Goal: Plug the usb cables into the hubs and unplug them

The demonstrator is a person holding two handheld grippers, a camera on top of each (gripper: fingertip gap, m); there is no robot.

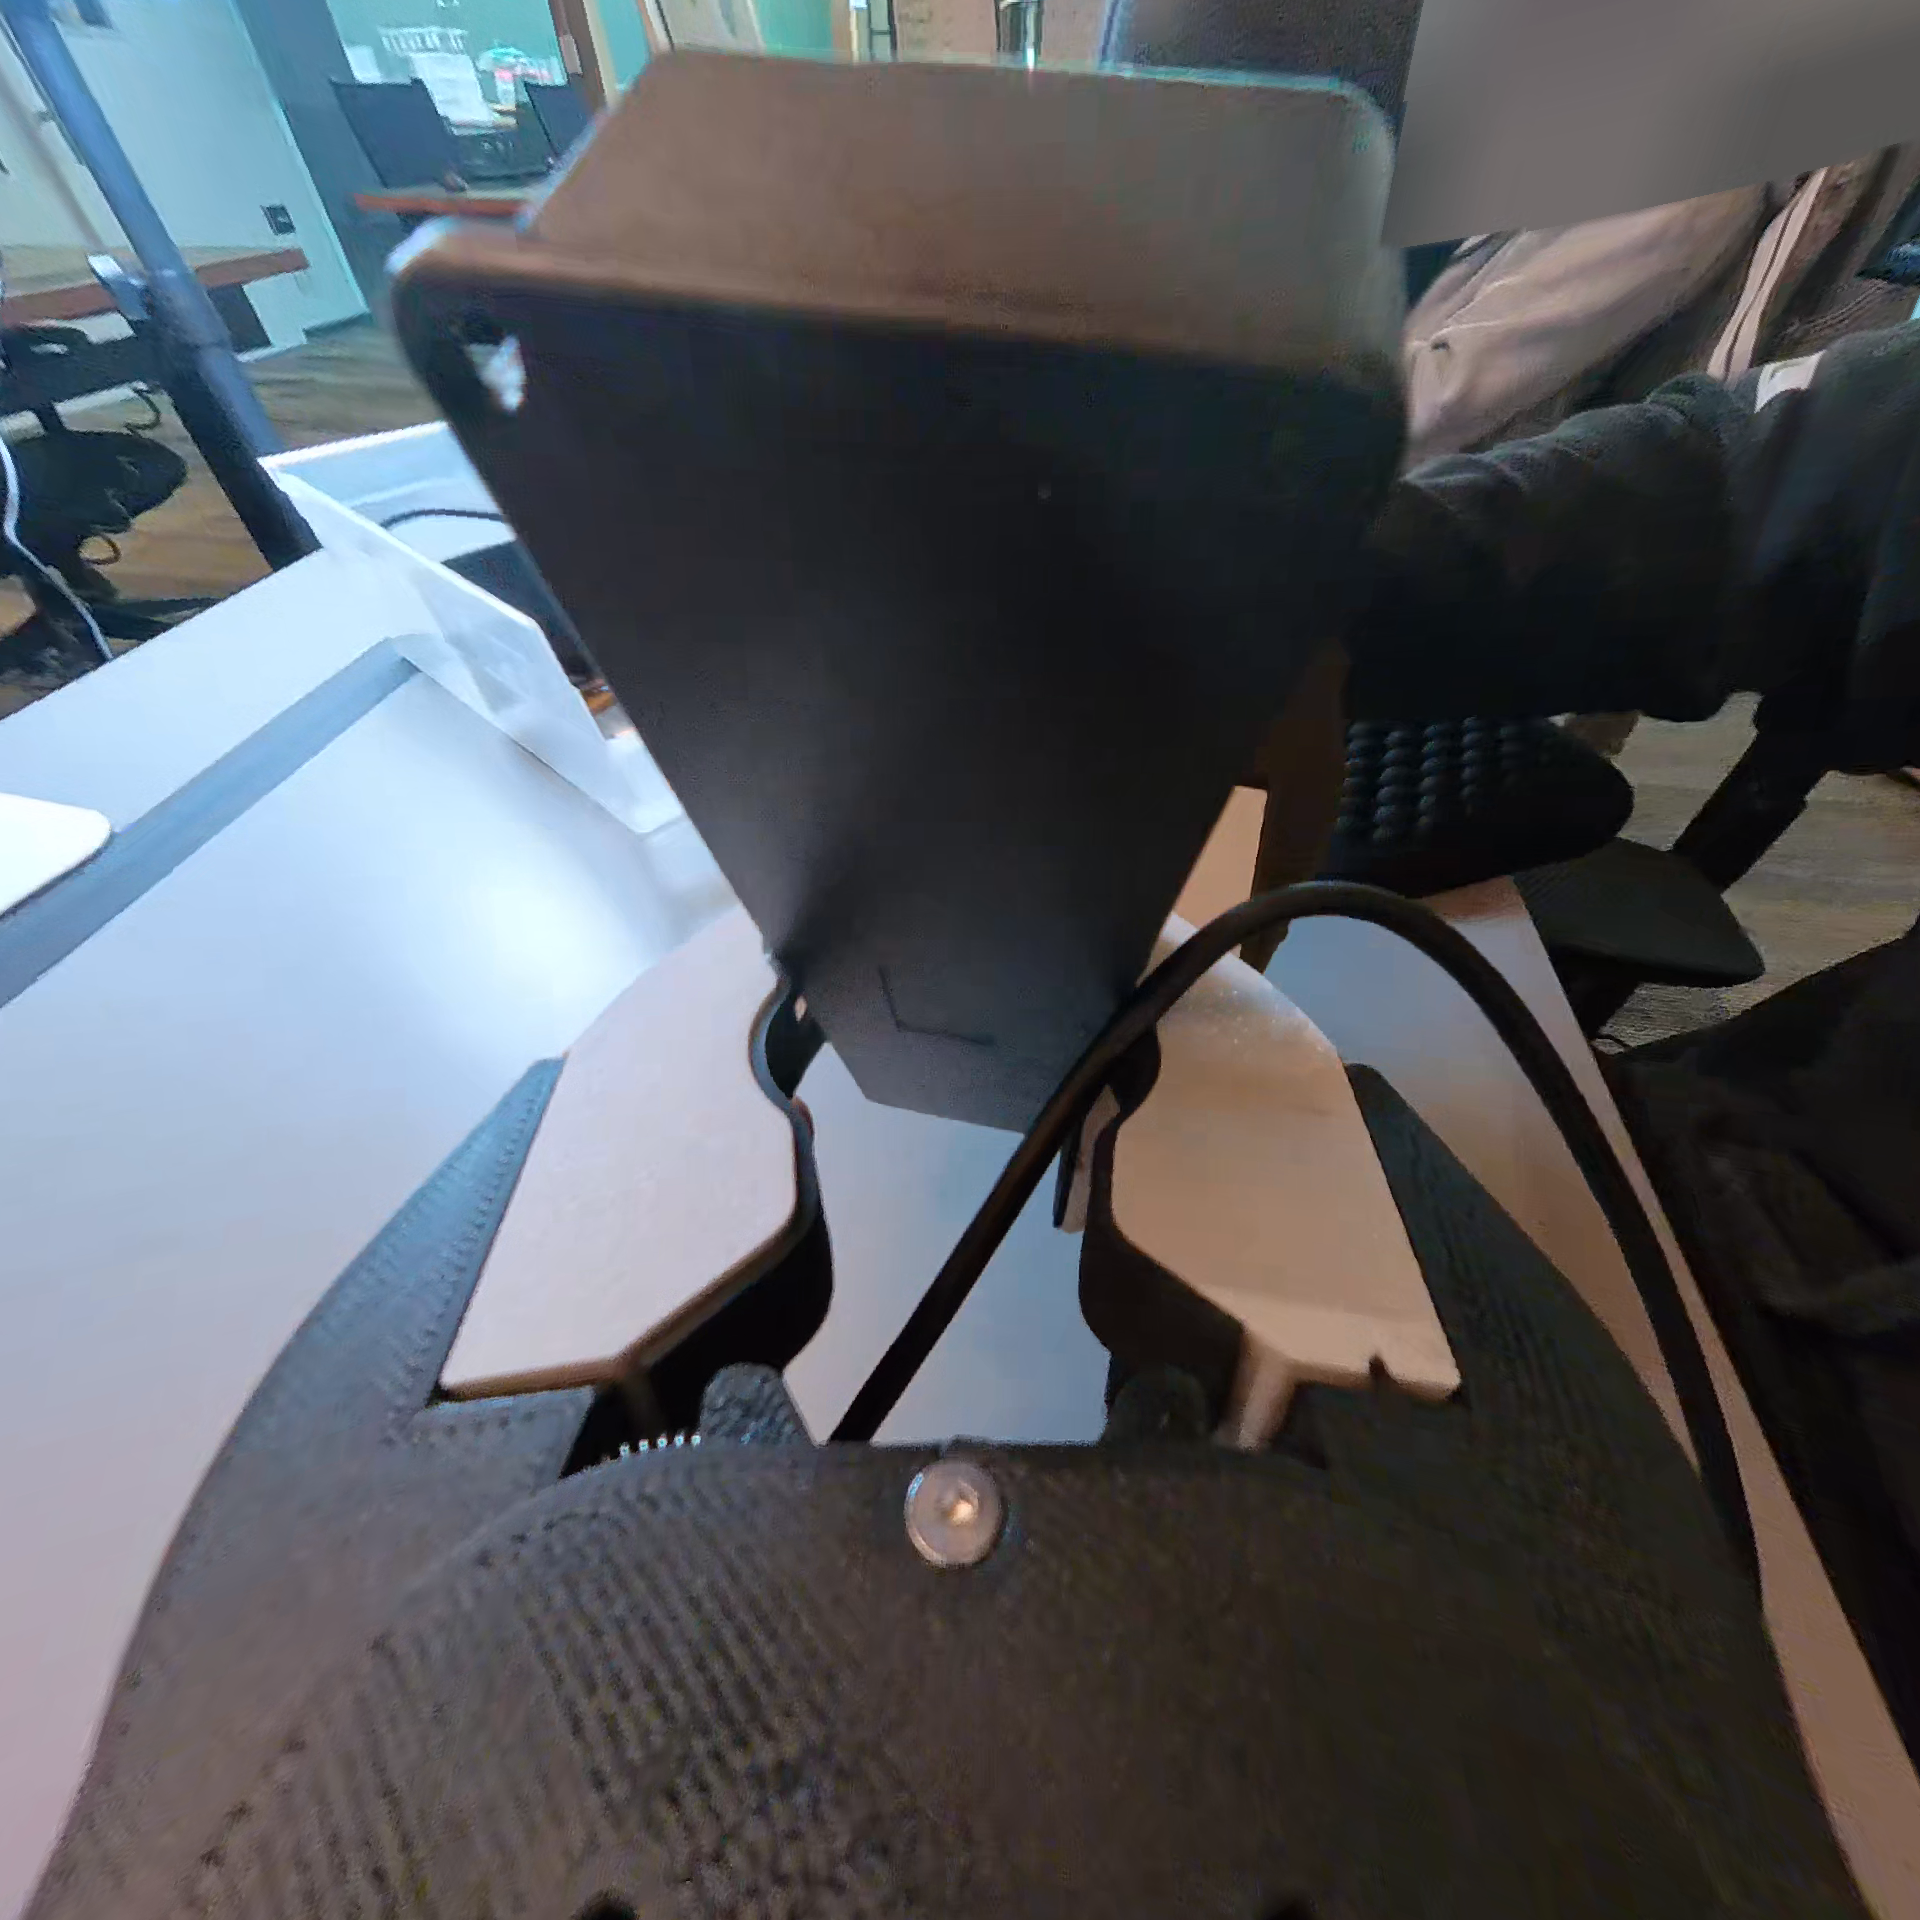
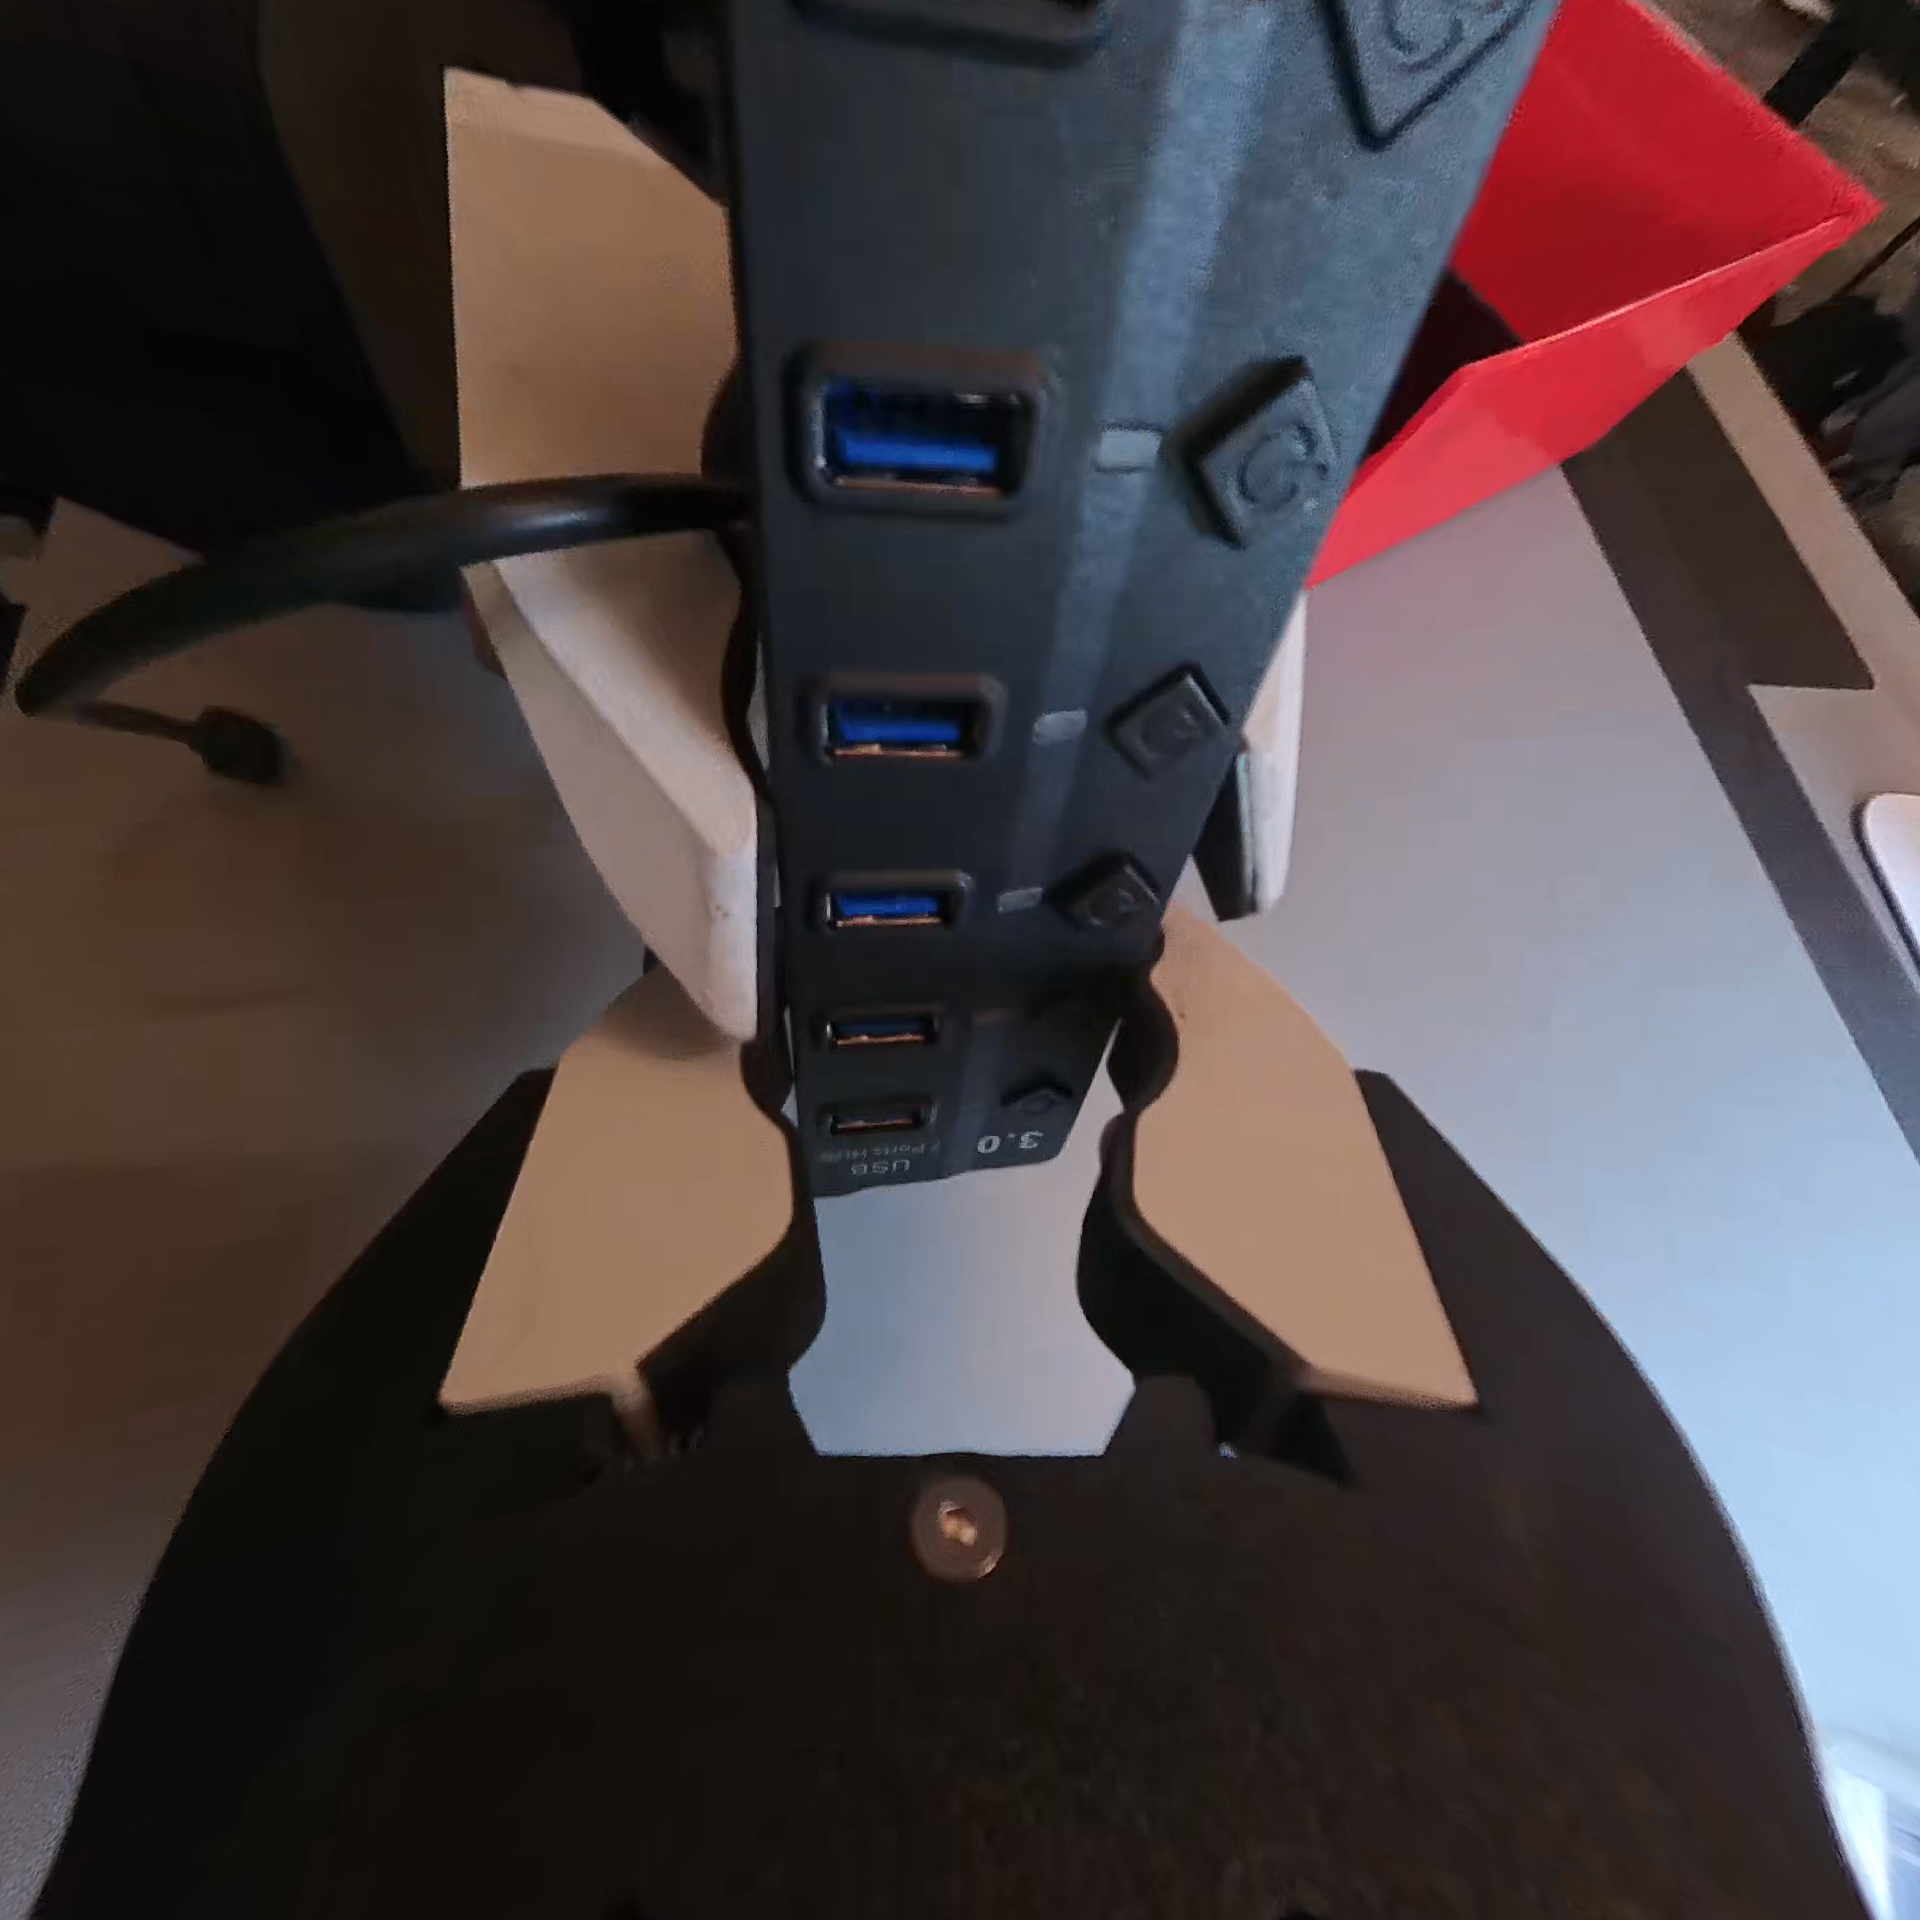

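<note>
While both tongs clamp one black hub, the right gripper (image 2: 951, 1049) pinches its near end and the left gripper (image 1: 951, 1049) its opposite end, plain underside showing. The hub (image 2: 997, 582) hangs above the white table (image 2: 1507, 935). Its blue ports (image 2: 920, 436) gape empty; the black cable (image 2: 343, 561) trails loose, so plugging seems undone.

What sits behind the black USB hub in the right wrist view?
Behind the black USB hub shows a red open box at upper right on the white table. The hub covers the box's left part and whatever lies inside.
</note>
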